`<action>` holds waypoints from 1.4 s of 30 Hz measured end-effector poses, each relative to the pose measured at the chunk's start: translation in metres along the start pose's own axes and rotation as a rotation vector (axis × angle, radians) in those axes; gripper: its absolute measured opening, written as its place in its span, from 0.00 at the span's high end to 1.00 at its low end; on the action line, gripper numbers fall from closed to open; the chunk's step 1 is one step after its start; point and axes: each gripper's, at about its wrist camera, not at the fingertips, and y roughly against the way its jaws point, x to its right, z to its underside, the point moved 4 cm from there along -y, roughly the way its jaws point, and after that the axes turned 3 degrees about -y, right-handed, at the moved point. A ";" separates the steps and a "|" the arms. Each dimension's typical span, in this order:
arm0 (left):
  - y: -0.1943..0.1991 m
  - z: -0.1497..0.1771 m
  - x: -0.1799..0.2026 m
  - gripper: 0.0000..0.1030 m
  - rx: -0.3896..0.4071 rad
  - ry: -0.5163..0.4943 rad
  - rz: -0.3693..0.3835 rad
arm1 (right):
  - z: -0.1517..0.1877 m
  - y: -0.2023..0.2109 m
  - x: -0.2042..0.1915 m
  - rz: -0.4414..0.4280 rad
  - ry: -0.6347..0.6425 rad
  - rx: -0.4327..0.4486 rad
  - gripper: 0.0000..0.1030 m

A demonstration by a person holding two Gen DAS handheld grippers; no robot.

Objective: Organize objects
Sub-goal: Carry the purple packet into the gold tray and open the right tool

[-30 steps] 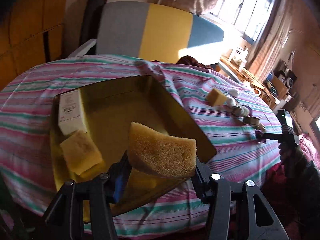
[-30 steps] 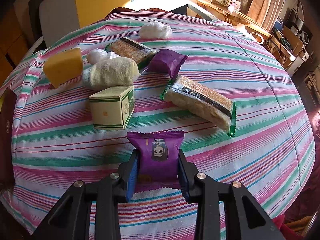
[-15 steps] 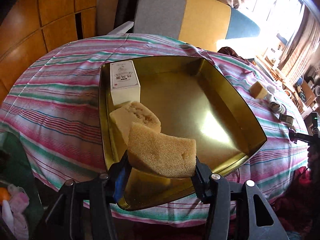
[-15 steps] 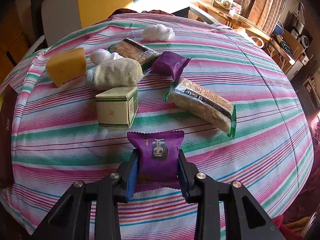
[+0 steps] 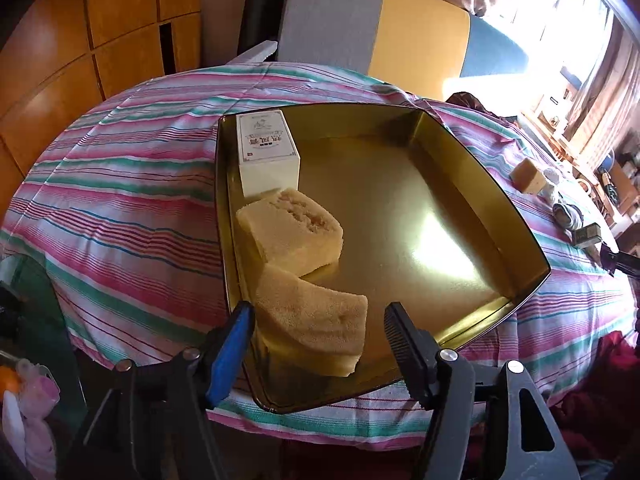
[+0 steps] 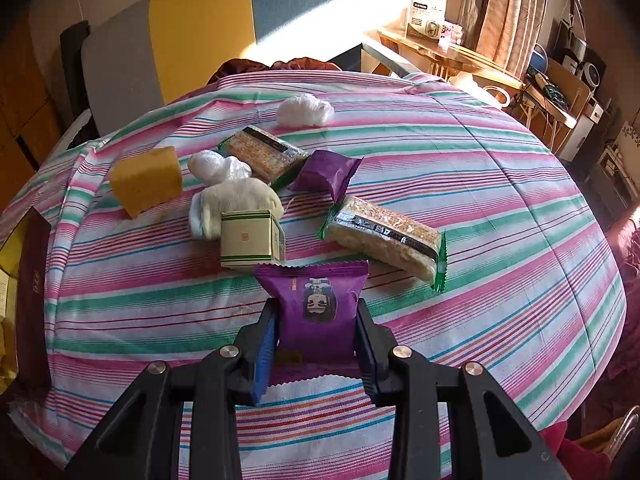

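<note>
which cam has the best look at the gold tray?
Left wrist: the gold tray fills the frame, with the white box and two sponges inside. Right wrist catches only a dark sliver of the tray at its left edge.

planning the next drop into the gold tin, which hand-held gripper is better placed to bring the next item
Right. The right hand-held gripper is already shut on a purple snack packet. The left hand-held gripper is opening, empty-handed, its sponge released into the tin.

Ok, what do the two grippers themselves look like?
Both alike: the left gripper and right gripper have black plastic frames with triangular cut-outs, silver round bolts at the pivots, one blue pad and one black ribbed pad. No cables, markings or sleeves show.
</note>
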 end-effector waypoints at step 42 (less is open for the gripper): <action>0.044 -0.001 -0.049 0.27 0.183 0.126 -0.163 | 0.133 0.057 -0.415 -0.557 0.729 -0.198 0.66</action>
